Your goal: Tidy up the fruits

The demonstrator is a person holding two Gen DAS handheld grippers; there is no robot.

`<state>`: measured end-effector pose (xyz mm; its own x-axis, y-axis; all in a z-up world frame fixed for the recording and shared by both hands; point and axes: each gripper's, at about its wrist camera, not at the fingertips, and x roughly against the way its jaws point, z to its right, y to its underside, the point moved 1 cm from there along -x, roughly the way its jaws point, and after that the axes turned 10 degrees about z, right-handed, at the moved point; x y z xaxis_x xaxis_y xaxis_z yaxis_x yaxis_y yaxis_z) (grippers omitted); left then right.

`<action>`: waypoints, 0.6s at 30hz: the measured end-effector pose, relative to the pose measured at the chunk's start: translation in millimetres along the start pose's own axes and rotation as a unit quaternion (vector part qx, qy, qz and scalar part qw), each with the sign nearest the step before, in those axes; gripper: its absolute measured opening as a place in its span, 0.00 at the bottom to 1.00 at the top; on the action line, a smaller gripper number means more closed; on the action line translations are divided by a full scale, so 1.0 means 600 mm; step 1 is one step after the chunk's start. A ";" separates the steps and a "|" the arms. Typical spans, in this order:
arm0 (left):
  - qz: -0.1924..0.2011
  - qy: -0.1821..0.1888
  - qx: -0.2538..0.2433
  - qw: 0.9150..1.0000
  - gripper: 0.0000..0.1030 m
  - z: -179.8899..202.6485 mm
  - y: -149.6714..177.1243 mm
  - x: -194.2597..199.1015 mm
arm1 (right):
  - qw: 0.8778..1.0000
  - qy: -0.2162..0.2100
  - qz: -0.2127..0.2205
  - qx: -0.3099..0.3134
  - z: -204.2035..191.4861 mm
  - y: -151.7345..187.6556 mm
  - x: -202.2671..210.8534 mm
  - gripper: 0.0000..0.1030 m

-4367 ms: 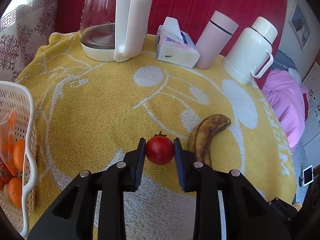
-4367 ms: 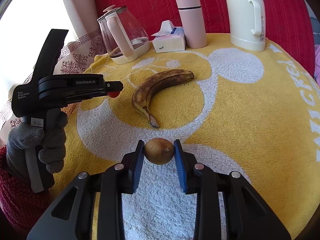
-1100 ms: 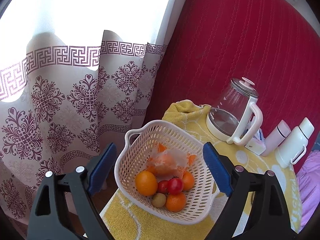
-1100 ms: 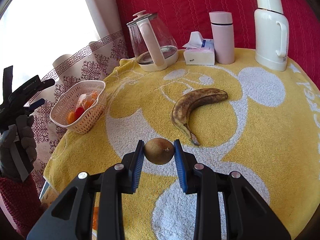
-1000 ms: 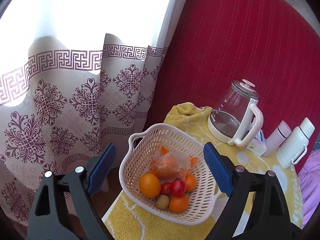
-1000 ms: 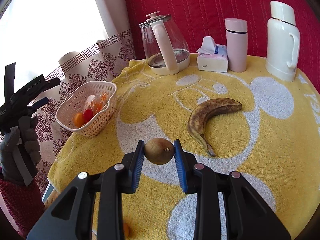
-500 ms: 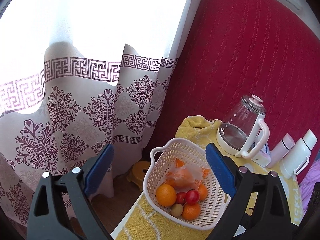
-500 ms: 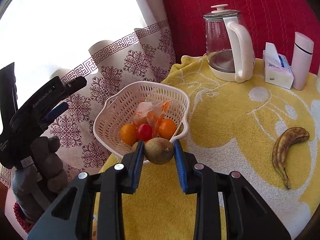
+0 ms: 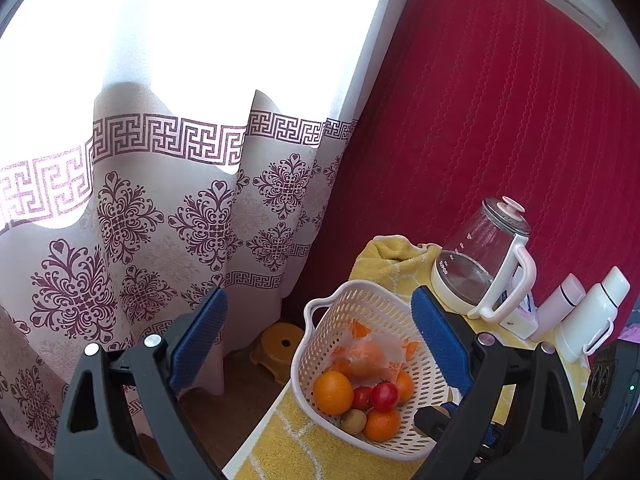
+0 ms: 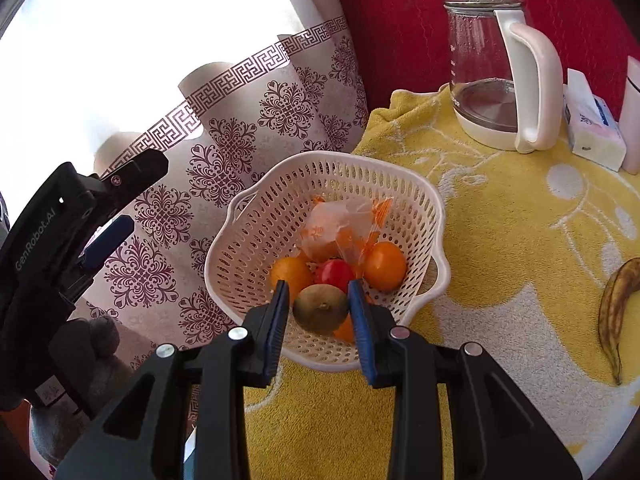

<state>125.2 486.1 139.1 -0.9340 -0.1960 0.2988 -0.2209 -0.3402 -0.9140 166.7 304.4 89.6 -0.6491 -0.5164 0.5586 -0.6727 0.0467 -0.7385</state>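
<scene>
With the right gripper [image 10: 320, 306] clamped on the kiwi [image 10: 320, 309] above the basket's [image 10: 424, 204] near wall, the operator should advance slightly forward, lower, then release; the left gripper [image 9: 318, 340] hangs spread and empty.

Fruit-filled basket [image 9: 320, 312] between gripper [image 9: 318, 340] fingers
</scene>
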 end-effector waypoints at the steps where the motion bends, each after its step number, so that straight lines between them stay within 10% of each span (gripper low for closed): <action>1: 0.000 0.000 0.001 1.000 0.92 0.000 0.000 -0.001 | 1.000 -0.003 0.000 0.000 -0.002 0.000 0.000 0.31; 18: -0.001 0.007 -0.010 1.000 0.92 0.014 0.004 0.002 | 1.000 -0.003 0.003 -0.015 0.034 0.027 0.026 0.31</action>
<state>126.0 477.1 139.6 -0.9376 -0.1818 0.2965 -0.2284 -0.3212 -0.9191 152.8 279.6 78.6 -0.6510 -0.5218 0.5513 -0.6787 0.0749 -0.7306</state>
